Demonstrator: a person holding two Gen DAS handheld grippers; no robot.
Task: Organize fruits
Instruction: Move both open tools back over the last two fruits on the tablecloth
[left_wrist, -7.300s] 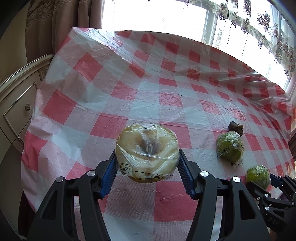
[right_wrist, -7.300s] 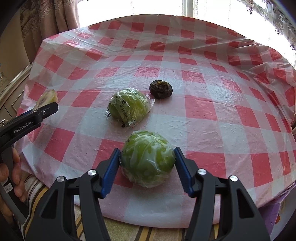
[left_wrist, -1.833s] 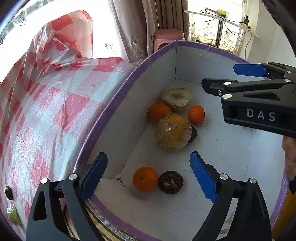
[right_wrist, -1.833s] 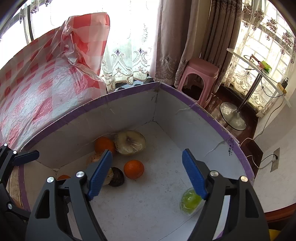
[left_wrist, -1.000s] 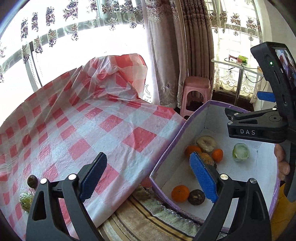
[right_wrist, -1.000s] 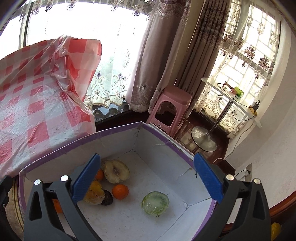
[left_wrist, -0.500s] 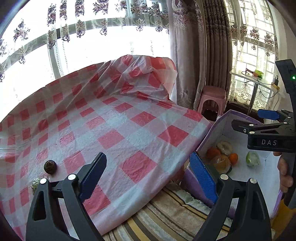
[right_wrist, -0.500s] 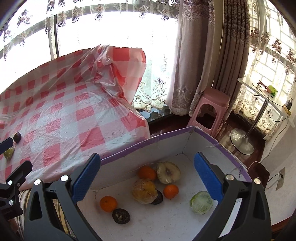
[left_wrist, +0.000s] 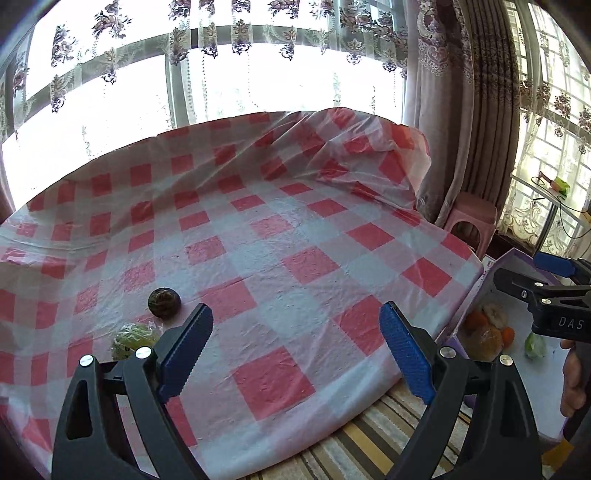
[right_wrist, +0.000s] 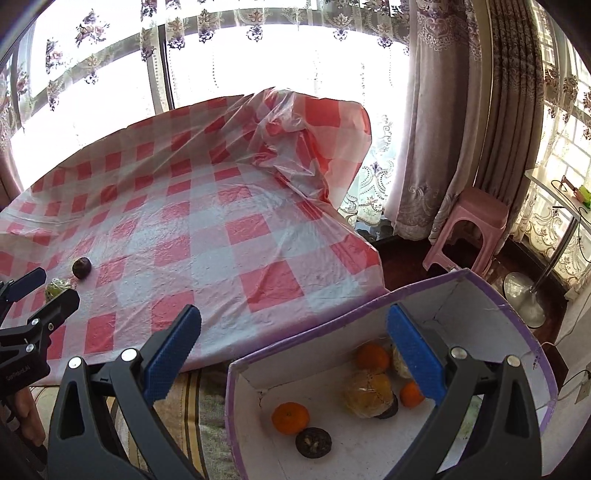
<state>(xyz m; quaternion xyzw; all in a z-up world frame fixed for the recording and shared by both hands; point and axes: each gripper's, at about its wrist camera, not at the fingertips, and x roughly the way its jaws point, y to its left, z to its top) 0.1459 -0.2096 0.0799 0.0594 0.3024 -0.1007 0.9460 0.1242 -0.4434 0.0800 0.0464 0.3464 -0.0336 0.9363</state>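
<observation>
While both claws gape empty, only the right wrist view shows the box's (right_wrist: 388, 302) bottom orange (right_wrist: 290, 418).

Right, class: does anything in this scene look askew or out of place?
Yes. The red-and-white checked plastic tablecloth is bunched up and crumpled at its far corner instead of lying flat. The purple-rimmed cardboard box shows cracks in its white inner wall.

checked table (left_wrist: 295, 266), dark fruit (left_wrist: 164, 302), wrapped green fruit (left_wrist: 133, 338)

Pink stool (right_wrist: 469, 229) beside curtains (right_wrist: 443, 110) (checked tablecloth (left_wrist: 295, 266) nearby).
</observation>
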